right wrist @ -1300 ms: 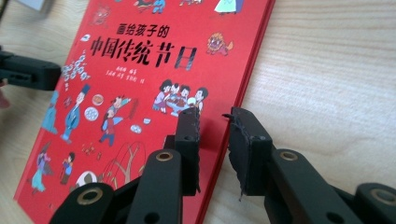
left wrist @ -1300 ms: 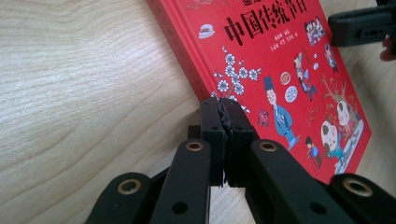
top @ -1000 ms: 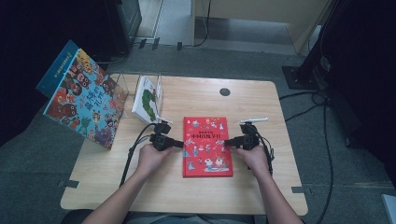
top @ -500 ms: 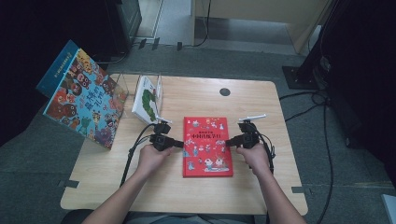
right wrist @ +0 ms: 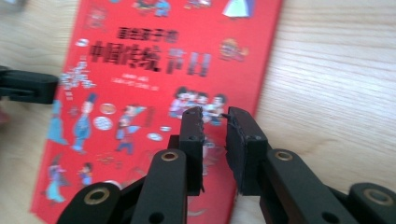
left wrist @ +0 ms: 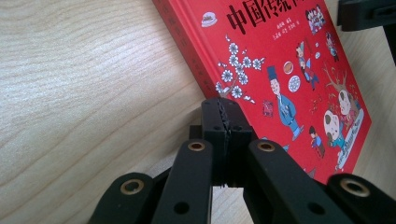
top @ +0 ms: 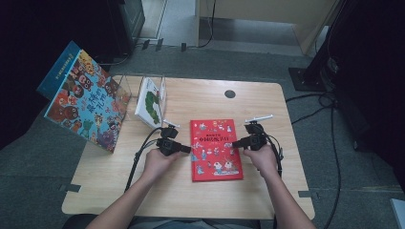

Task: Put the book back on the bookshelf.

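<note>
Currently the red book [top: 216, 149] lies flat on the tabletop [top: 267, 102] between the left claw [left wrist: 225, 122], fully closed on nothing at its spine edge, and the right claw [right wrist: 215, 122], narrowly open and empty after closing then reopening, so a shallow pinch would likely slip off the cover.

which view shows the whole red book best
The high view: the red book lies flat with all four edges visible on the table. The left gripper view shows its spine edge and part of the cover; the right gripper view shows the cover blurred, with its top cut off.
</note>
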